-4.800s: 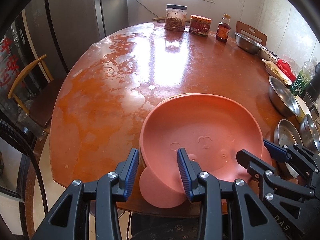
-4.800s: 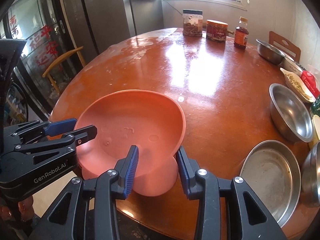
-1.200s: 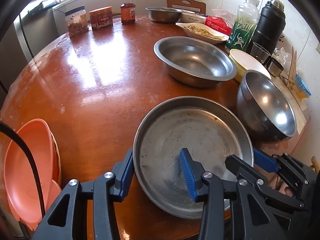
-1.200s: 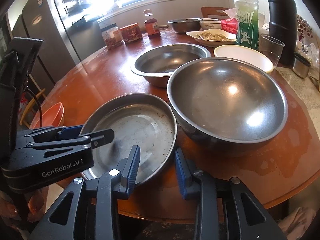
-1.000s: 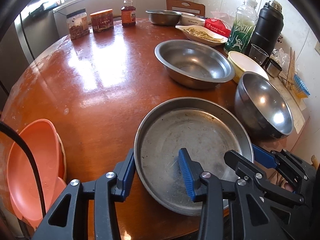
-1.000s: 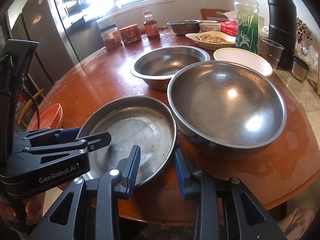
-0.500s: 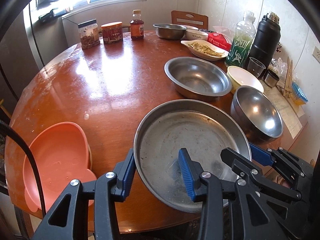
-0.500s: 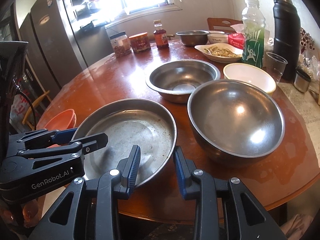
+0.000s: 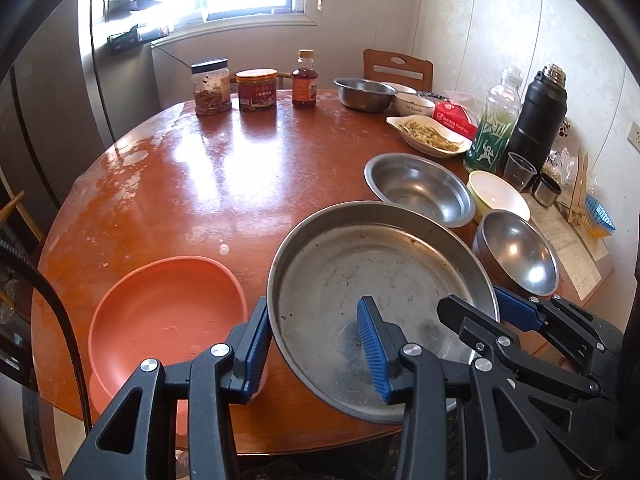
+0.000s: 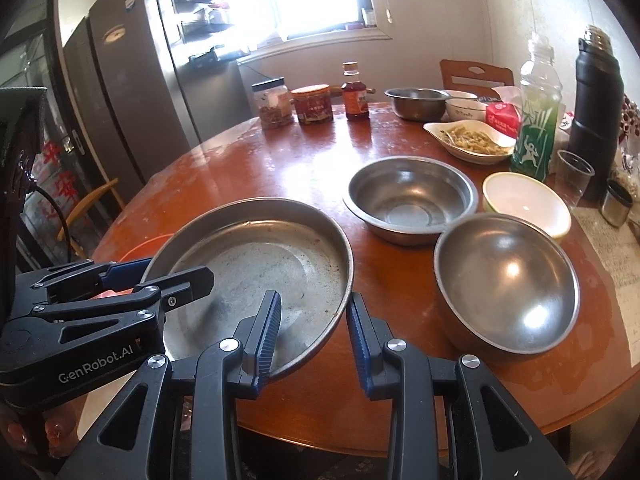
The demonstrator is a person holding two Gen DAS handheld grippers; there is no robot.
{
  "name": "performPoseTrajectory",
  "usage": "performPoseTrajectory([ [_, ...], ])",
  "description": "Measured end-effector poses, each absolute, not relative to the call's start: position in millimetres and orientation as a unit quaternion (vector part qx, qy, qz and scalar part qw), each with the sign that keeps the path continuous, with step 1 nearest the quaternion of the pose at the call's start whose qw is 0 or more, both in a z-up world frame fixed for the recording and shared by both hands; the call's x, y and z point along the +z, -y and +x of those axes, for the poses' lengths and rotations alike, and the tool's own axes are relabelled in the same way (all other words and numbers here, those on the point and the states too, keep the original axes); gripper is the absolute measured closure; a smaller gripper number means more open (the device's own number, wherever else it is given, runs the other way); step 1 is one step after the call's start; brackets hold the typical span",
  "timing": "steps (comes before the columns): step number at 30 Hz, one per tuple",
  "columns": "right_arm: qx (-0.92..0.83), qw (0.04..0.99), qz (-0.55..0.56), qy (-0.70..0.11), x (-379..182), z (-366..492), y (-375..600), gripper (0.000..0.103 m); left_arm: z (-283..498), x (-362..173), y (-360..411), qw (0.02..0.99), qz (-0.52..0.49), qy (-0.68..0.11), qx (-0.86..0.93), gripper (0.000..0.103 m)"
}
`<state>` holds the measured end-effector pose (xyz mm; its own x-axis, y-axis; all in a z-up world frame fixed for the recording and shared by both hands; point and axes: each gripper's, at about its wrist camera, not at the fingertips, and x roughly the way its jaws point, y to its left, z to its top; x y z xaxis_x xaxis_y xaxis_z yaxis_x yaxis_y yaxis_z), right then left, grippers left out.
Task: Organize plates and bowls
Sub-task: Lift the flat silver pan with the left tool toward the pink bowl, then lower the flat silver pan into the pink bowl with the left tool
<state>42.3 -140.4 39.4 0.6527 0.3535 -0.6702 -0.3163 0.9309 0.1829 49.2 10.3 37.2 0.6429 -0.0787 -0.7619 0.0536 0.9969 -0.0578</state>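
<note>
The wide, shallow steel pan (image 9: 380, 288) fills the lower centre of the left wrist view, tilted, its dull grey bottom scratched and speckled with dark stains. The left gripper (image 9: 316, 344) has its fingers clamped on the pan's near left rim; the right gripper (image 10: 314, 330) grips the opposite rim. The orange plate (image 9: 168, 312) lies lower left on the brown surface (image 9: 200, 184).
</note>
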Motion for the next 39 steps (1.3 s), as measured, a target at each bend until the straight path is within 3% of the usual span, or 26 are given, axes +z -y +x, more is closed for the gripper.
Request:
performPoseTrajectory([
  [39,0.290,0.882,-0.067,-0.365,55.8,64.5,-14.6,0.068,26.3,50.4,-152.6,0.913,-0.083,-0.394,0.071,0.060],
])
